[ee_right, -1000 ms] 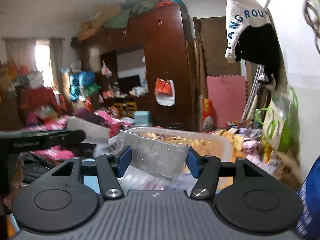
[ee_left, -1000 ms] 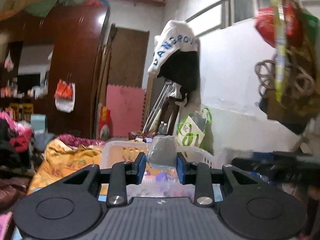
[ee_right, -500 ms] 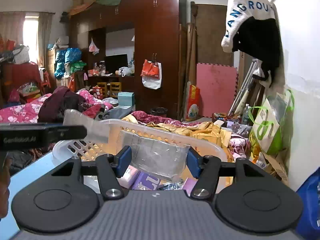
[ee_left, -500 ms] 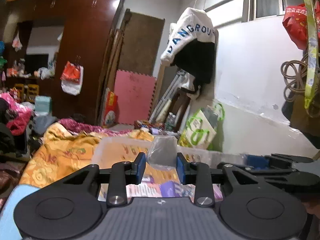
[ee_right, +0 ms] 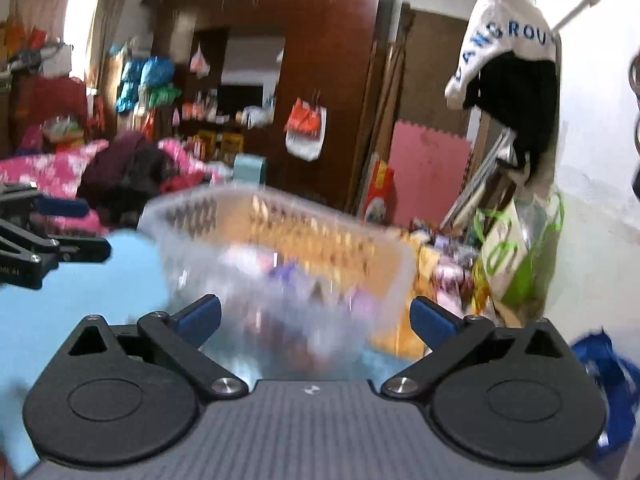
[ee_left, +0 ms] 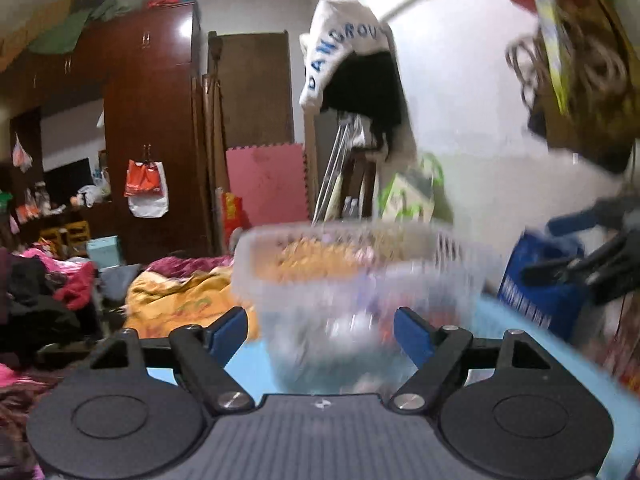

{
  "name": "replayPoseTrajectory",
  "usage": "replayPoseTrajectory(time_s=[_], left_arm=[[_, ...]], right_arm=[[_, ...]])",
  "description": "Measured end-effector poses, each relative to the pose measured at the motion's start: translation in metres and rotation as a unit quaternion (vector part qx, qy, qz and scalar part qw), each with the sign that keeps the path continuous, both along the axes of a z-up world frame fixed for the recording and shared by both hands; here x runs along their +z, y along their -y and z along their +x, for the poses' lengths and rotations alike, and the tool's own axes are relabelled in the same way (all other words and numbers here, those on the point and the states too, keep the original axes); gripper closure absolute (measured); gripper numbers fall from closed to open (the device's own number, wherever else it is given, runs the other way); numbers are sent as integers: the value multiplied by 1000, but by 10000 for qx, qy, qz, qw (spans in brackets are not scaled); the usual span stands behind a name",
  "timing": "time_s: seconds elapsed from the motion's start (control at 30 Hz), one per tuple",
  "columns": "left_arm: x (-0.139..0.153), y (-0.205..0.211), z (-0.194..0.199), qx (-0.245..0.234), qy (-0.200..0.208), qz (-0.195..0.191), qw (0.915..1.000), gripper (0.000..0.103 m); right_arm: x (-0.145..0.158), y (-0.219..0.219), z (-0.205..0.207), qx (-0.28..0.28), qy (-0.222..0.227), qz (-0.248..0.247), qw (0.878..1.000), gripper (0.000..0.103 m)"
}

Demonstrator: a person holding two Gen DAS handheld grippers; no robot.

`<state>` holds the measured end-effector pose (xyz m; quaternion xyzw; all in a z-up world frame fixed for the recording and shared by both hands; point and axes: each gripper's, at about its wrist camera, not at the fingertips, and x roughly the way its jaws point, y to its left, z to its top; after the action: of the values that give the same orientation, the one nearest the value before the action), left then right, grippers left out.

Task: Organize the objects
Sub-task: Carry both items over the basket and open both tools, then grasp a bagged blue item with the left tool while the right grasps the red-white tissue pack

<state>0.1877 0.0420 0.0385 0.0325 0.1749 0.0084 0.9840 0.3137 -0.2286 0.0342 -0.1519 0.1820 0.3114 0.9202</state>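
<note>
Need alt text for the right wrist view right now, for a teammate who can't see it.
The right gripper stands open over a blurred white plastic basket on a light blue surface, nothing pressed between its blue pads. The left gripper shows at the left edge; a dark wooden wardrobe stands behind.

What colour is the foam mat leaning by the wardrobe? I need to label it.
Pink foam mat, clearest in the left wrist view.
</note>
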Motion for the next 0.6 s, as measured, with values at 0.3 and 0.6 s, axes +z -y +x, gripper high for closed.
replayPoseTrajectory(time_s=[0.3, 0.6], left_arm=[[-51, 0, 39, -143, -948, -530, 9940, 20], [-74, 3, 44, -2, -1244, -498, 9910, 20]], right_arm=[[-89, -2, -4, 374, -1534, 532, 9860, 0], [-111, -17, 2, 375, -1748, 707, 9813, 4]])
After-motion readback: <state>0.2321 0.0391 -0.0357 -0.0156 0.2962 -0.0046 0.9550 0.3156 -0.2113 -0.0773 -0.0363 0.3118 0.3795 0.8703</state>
